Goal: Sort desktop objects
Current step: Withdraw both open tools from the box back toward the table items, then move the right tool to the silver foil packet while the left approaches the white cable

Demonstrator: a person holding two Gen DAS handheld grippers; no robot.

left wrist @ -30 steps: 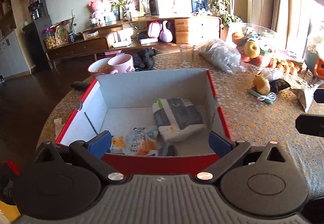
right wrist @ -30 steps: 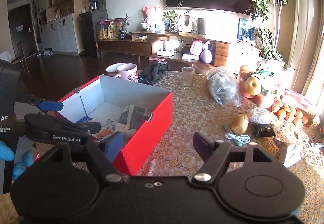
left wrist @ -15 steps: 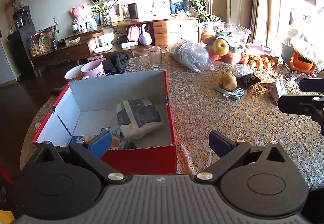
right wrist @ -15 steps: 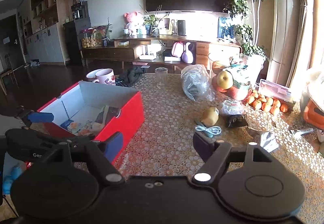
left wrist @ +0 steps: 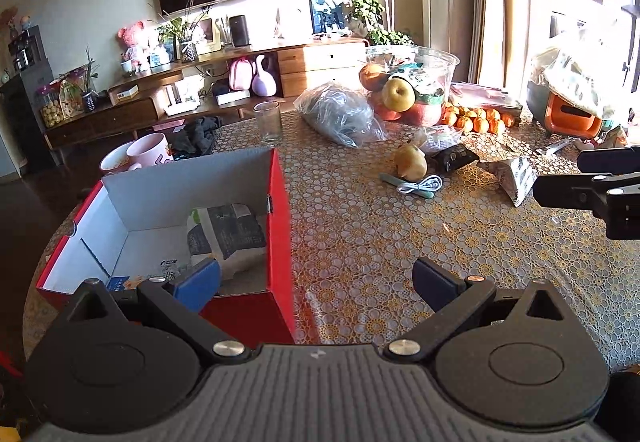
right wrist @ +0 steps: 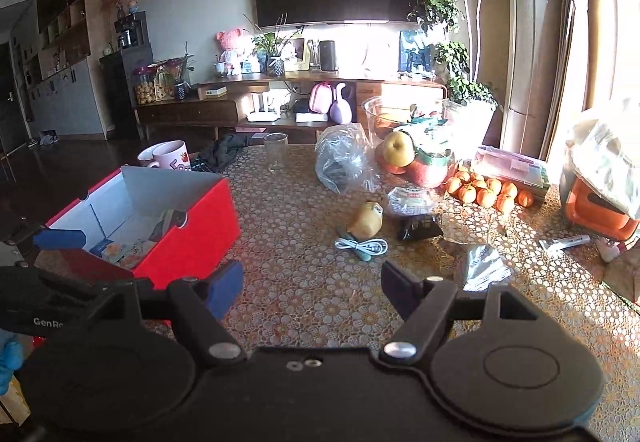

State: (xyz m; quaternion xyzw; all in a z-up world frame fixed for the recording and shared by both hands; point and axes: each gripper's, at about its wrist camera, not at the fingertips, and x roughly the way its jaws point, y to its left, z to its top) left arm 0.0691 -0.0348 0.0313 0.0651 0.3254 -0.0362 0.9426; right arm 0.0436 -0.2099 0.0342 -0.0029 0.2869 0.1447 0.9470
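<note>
Left wrist view: red box [left wrist: 276, 242] was seen at the table's [left wrist: 360, 226] left, a grey packet [left wrist: 226, 232] inside. Coiled cable [left wrist: 424, 186] and pear [left wrist: 410, 162] lay well right. Left gripper [left wrist: 316, 278] and right gripper [right wrist: 312, 282] were held spread, nothing between them.

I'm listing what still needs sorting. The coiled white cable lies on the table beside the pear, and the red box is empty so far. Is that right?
Not quite: the red box is not empty. The left wrist view shows a grey and white packet and smaller wrappers already inside it. The coiled white cable does lie on the table beside the pear.
</note>
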